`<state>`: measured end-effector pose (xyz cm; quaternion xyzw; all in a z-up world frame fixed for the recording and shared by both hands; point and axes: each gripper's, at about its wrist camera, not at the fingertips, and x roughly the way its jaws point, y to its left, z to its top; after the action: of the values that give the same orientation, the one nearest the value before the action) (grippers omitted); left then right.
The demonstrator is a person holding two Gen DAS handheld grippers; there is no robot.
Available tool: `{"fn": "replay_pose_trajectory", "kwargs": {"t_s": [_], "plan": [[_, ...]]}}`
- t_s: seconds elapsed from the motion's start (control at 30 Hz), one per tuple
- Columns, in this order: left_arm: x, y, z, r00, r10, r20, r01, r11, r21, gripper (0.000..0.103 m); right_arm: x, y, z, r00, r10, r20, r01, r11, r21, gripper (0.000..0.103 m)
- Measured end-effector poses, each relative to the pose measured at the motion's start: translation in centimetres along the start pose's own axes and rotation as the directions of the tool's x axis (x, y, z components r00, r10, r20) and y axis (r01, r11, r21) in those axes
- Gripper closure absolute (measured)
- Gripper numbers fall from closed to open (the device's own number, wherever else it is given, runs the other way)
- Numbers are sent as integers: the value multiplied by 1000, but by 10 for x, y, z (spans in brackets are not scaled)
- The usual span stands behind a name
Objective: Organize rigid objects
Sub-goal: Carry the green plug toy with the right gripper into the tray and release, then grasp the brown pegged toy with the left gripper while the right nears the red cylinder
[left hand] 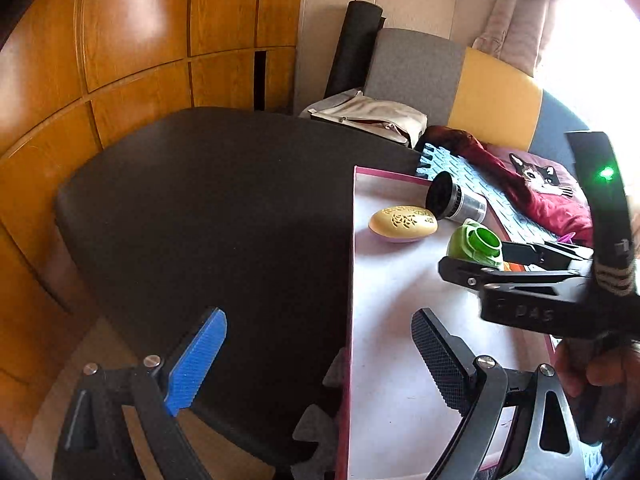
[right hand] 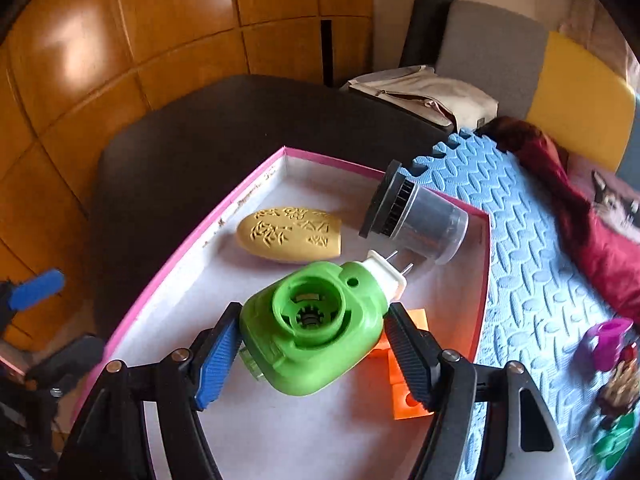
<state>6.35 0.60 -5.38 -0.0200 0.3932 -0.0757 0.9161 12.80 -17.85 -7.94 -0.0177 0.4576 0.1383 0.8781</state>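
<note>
My right gripper (right hand: 312, 344) is shut on a green plug-in device (right hand: 316, 320) with a white two-pin plug, held just above the pink-rimmed white tray (right hand: 256, 420). The same device (left hand: 476, 246) shows in the left wrist view, with the right gripper (left hand: 476, 264) around it. In the tray lie a yellow carved oval case (right hand: 290, 234), also seen in the left wrist view (left hand: 402, 224), a grey cylinder with a black cap (right hand: 416, 216) resting on the far rim, and an orange block (right hand: 404, 396) under my right finger. My left gripper (left hand: 320, 360) is open and empty, over the tray's left edge.
The tray (left hand: 400, 360) sits on a black surface (left hand: 208, 200) and blue foam mat (right hand: 532, 264). Small toys (right hand: 608, 344) lie on the mat at right. A red cat cushion (right hand: 600, 232), a beige bag (right hand: 424, 96) and wooden cupboards (right hand: 120, 40) stand behind.
</note>
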Motion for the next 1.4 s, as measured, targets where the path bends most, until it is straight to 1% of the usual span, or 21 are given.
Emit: {"fn": "replay_pose_trajectory", "kwargs": {"t_s": [0.17,0.3,0.5,0.77,0.9,1.07,1.27,1.4], "plan": [[-3,-4,0,1000,-3,3,3,1000,10,9,-22,-10,-5,999,16,51,-19,998,62,30],[-8,-7,0,1000,-1,12,1,1000,23,8,-39,-20,-12,997,5,77,-13,995,99,30],[-15,-15,2,1000,-7,27,6,999,45,8,-64,-36,-30,993,-36,109,20,990,140,30],[-23,-31,4,999,-20,37,17,996,92,8,-92,-63,-57,988,-108,113,88,981,170,30],[-25,-42,3,999,-28,35,24,992,120,8,-108,-83,-69,982,-150,117,125,972,199,30],[-26,-58,0,999,-41,27,36,987,157,8,-126,-112,-81,971,-202,126,165,952,257,30],[-29,-77,-4,998,-58,19,54,978,200,8,-145,-144,-95,953,-274,127,224,924,310,30],[-30,-87,-4,997,-71,16,66,974,217,8,-157,-169,-108,932,-342,120,284,895,343,30]]}}
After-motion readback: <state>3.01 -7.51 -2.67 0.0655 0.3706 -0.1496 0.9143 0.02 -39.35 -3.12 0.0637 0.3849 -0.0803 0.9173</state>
